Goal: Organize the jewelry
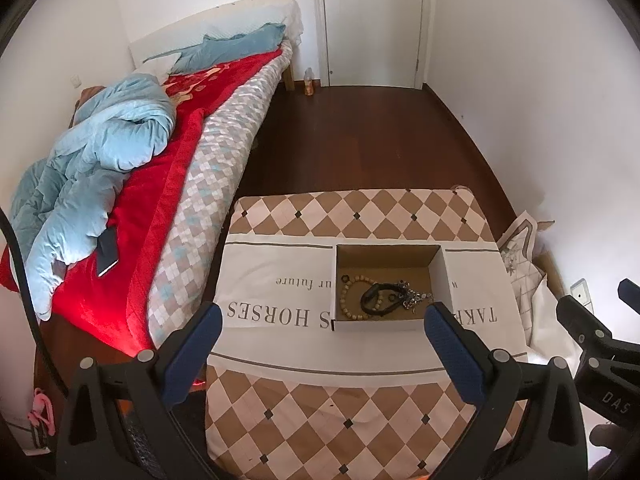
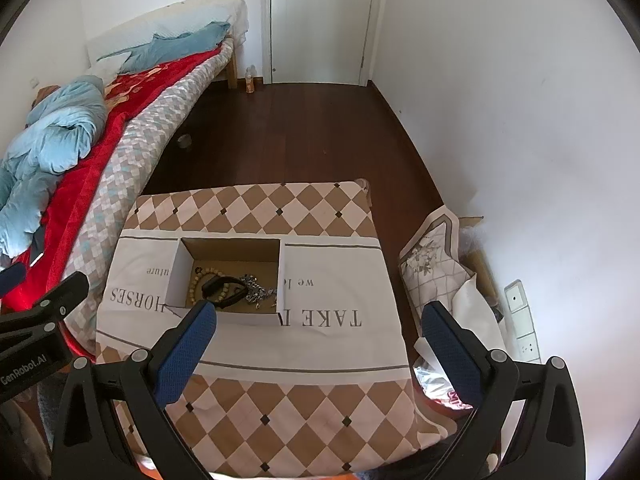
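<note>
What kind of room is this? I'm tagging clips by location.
Most likely a bedroom at home: a bed with a rumpled blue quilt lies along the left wall, a white door stands beyond, and a box of jewelry sits on a cloth-covered table.

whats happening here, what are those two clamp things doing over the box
A person holds a gripper in each hand above a cloth-covered table beside a bed, sorting jewelry. The left gripper and right gripper are both open and hold nothing. All the jewelry sits in the open cardboard box: a bead bracelet, a black band and a tangle of silver chains. Nothing has been picked up yet.
</note>
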The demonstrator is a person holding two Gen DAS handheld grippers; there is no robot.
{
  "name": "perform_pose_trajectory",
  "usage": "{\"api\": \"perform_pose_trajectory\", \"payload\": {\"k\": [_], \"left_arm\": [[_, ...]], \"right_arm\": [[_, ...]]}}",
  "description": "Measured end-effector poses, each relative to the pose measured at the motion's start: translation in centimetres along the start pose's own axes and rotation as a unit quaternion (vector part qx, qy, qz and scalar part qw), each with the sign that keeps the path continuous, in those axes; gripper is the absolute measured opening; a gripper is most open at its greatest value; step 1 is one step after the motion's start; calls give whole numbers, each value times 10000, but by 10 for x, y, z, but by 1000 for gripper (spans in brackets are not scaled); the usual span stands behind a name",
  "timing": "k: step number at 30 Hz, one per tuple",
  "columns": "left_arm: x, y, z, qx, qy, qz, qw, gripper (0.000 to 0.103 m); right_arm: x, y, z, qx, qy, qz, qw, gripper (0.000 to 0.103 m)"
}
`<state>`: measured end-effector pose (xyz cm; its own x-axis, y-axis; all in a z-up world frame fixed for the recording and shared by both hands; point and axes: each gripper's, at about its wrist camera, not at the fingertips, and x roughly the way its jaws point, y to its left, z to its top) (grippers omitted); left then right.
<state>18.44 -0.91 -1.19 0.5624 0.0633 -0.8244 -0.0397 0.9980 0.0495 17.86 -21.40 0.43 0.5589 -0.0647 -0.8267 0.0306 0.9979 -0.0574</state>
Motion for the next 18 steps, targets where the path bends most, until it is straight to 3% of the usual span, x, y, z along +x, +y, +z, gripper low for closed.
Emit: {"api": "perform_pose_trajectory", "payload": {"k": [18], "left_arm": [[-8, 2, 2, -11, -135, 40, 9999, 103]], "right_arm": [[-8, 3, -1, -54, -90, 74, 9999, 103]]}}
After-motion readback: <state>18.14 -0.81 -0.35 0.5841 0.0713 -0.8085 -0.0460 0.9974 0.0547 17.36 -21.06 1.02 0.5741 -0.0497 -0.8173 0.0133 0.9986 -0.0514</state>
